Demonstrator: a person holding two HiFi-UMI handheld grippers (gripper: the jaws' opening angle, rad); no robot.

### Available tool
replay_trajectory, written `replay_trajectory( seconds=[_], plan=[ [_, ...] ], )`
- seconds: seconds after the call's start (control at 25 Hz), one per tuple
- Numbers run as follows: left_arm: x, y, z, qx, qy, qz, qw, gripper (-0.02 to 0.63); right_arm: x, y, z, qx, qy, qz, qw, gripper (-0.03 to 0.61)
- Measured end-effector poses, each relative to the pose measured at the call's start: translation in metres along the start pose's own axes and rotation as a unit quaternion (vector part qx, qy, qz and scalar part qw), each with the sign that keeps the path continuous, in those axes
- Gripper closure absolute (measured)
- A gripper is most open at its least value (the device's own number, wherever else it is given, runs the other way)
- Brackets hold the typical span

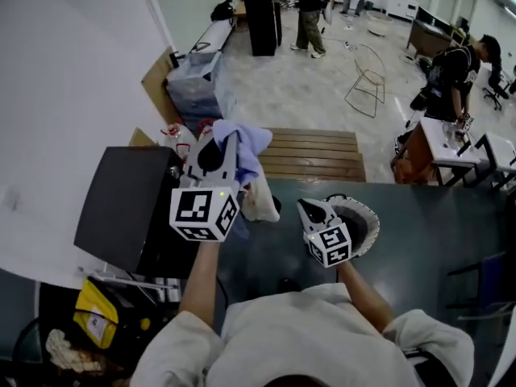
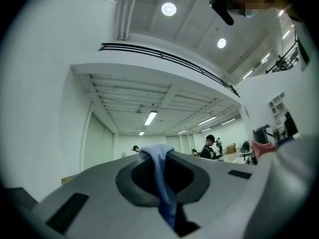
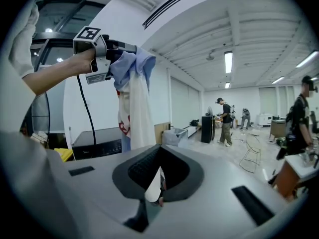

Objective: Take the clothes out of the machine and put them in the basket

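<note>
Across the wide dark grey surface [image 1: 435, 240]: step in hand judged as the transfer, with garments held in the air and not yet lowered into any container.

At far left: black box-shaped machine [image 1: 121, 204] with a front control panel. Right of centre on the surface: round white-rimmed container [image 1: 369, 213], dark inside, probably the basket; contents not discernible.

Between machine and container, touching neither: light blue cloth [image 1: 246, 147], with a white garment with red print [image 1: 260, 201] hanging below it.

Left gripper [image 1: 216, 145]: raised, jaws together, clamped on the light blue cloth, which is pinched in the gap and trails downward.

Right gripper [image 1: 305, 206]: just beside the container's rim, jaws together on a small white fabric scrap [image 3: 153, 187]. Connection between that scrap and the hanging garment not determinable.

Next move, as judged: carry both pieces over the container, lower fully inside, then part the jaws. Keep the hanging hem clear of the rim.
</note>
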State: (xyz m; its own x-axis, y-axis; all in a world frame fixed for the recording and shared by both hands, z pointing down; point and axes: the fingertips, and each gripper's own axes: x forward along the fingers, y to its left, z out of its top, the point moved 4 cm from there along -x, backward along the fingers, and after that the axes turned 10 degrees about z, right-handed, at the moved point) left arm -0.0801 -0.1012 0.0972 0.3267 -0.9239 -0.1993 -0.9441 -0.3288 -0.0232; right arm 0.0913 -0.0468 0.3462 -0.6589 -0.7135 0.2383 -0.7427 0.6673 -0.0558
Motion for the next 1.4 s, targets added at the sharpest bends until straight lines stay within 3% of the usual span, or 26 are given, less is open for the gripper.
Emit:
replay_trajectory(
  seconds=[0.16,0.36,0.64,0.8,1.12,1.4],
  plan=[
    [0.031,-0.053,-0.002,-0.016,-0.002,-0.072,0.9973,0.581,-0.039,-0.028,-0.006,0.015,-0.004,-0.068,0.998,0.557],
    [0.063,-0.126,-0.005,-0.036,-0.002,-0.158,0.9869,0.581,-0.096,-0.059,-0.020,0.037,-0.001,-0.150,0.988,0.557],
    [0.096,-0.227,-0.022,-0.072,0.003,-0.269,0.9603,0.581,-0.168,-0.087,-0.052,0.071,0.009,-0.259,0.963,0.557],
    [0.104,-0.274,-0.038,-0.086,0.016,-0.313,0.9457,0.581,-0.203,-0.097,-0.066,0.088,0.012,-0.307,0.947,0.557],
    [0.110,-0.336,-0.107,-0.099,0.083,-0.357,0.9251,0.581,-0.242,-0.102,-0.098,0.125,0.028,-0.358,0.925,0.557],
    [0.104,-0.368,-0.224,-0.068,0.160,-0.381,0.9081,0.580,-0.236,-0.106,-0.130,0.152,0.047,-0.346,0.924,0.557]
  ],
)
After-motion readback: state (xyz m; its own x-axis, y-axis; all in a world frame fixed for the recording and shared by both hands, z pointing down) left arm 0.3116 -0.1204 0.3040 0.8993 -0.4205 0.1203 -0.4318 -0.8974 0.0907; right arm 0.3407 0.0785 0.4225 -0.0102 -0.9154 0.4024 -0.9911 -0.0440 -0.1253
